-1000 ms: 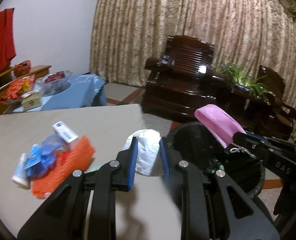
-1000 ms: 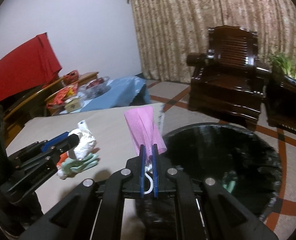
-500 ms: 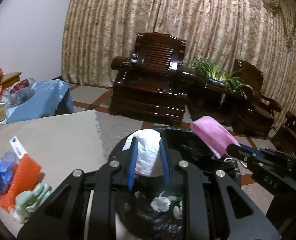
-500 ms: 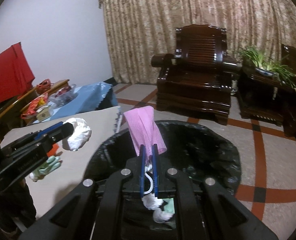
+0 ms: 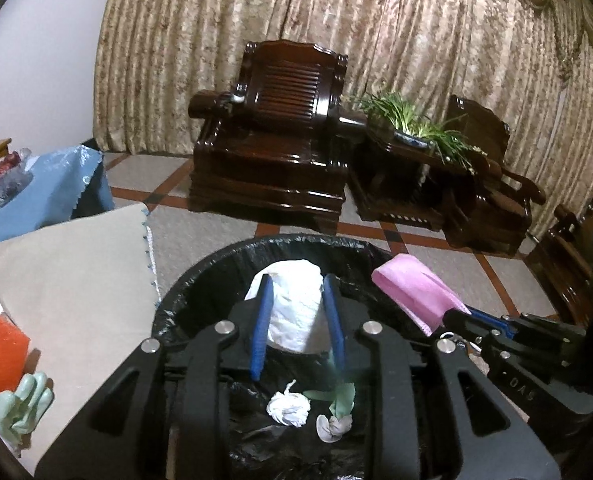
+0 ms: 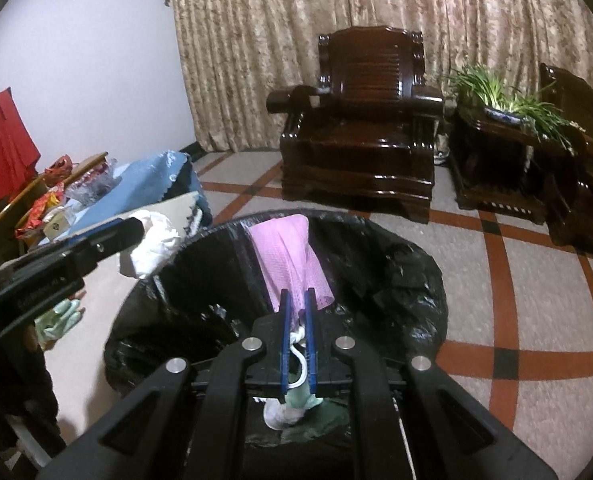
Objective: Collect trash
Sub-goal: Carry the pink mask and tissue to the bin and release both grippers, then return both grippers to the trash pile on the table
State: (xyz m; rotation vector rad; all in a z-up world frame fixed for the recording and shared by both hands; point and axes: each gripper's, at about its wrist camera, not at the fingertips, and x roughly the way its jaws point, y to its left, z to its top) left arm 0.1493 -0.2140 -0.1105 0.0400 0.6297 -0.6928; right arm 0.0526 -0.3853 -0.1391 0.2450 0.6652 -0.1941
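Left wrist: two, maybe three, scraps [image 5: 288,407] inside one bin [image 5: 200,280].

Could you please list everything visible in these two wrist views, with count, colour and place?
Trash bin: one, black liner, floor beside table.
Crumpled tissue: one, white, between left tool's fingers, above bin.
Face mask: one, pink, between right tool's fingers, above bin.
Scraps in bin: several, white and green.
Glove: one, pale green, table.
Sponge: one, orange, table.
Armchair: one, dark wood, by curtain.
Plant: one, green, side table.
Left tool: jaws just opening around the tissue.
Right tool: jaws just opening around the mask.
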